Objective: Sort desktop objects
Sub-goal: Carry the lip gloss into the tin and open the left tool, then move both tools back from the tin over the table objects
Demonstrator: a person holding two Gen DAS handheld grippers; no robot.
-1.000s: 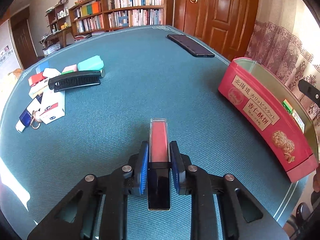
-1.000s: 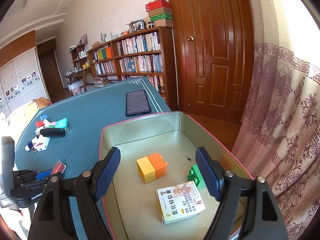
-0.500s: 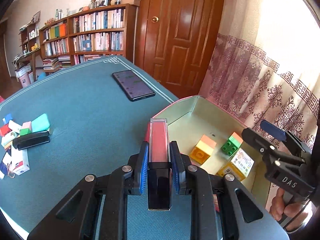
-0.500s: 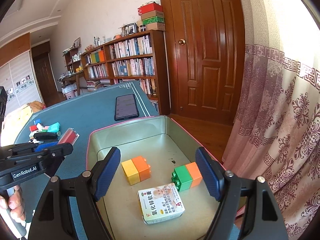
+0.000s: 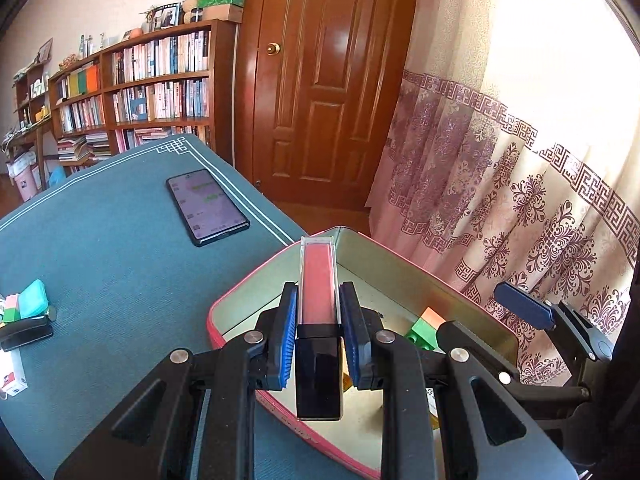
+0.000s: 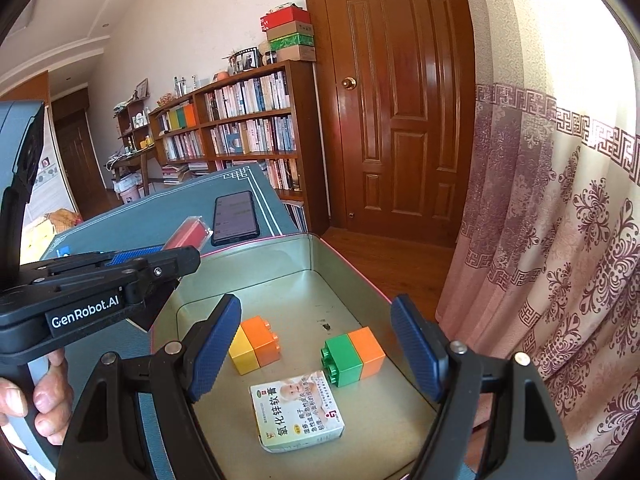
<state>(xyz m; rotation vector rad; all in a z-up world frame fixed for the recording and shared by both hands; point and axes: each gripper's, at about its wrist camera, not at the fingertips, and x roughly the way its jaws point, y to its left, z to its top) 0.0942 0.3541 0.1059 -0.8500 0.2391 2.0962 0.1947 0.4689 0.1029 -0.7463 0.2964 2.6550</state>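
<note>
Now, left wrist view: left hand-held gripper (image 5: pixel 318 336) clamped on a slim red-and-black case (image 5: pixel 319 300), pads pressing its sides low down, clear red end jutting forward over the near corner of the pink-rimmed tin (image 5: pixel 408 258). Risk, as a judgement: released here, could strike the rim and tip back onto the desk (image 5: pixel 120 264), being barely past the edge.

Next, right wrist view: right hand-held gripper (image 6: pixel 316 344) spread wide and empty above the tin floor, yellow-orange blocks (image 6: pixel 256 344), green-orange blocks (image 6: pixel 354 354) and a medicine box (image 6: pixel 298 414) lying between and below its fingers. Case tip near the tin's left wall; crowding with the idle gripper possible on lowering.
</note>
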